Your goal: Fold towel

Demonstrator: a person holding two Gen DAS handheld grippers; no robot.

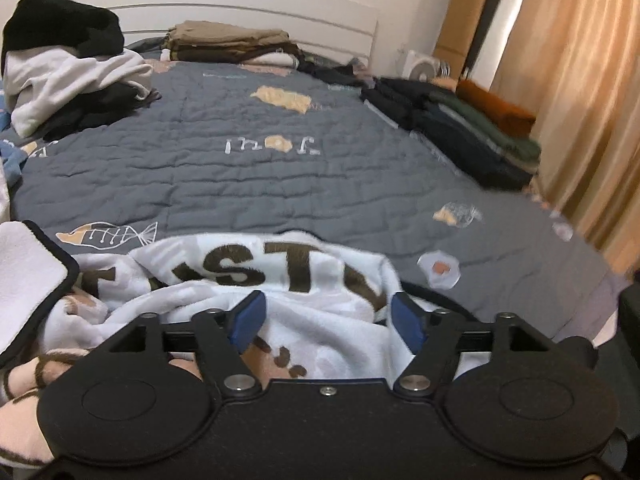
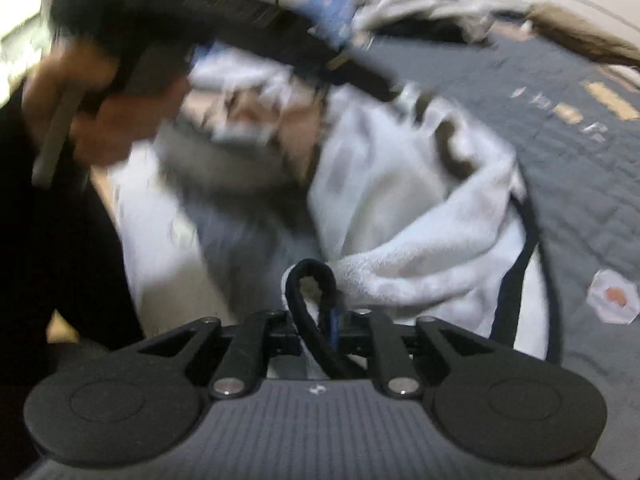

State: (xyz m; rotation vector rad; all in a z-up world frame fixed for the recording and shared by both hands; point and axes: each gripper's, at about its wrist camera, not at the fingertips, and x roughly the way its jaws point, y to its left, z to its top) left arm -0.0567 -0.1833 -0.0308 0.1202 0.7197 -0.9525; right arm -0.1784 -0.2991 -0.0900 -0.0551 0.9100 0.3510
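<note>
Grey quilted bed (image 1: 224, 176) lies bare mid-span, clothes piles (image 1: 460, 128) along its edges. Bunched towel (image 1: 320, 320) sits at the near edge; left claw (image 1: 328, 320) spread over it, right claw (image 2: 334, 322) pinching its black-trimmed hem.

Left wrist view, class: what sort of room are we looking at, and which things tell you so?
Most likely a bedroom. A grey quilted bedspread covers a bed with a white headboard, folded clothes are stacked along it, and a curtain hangs on the right.
</note>
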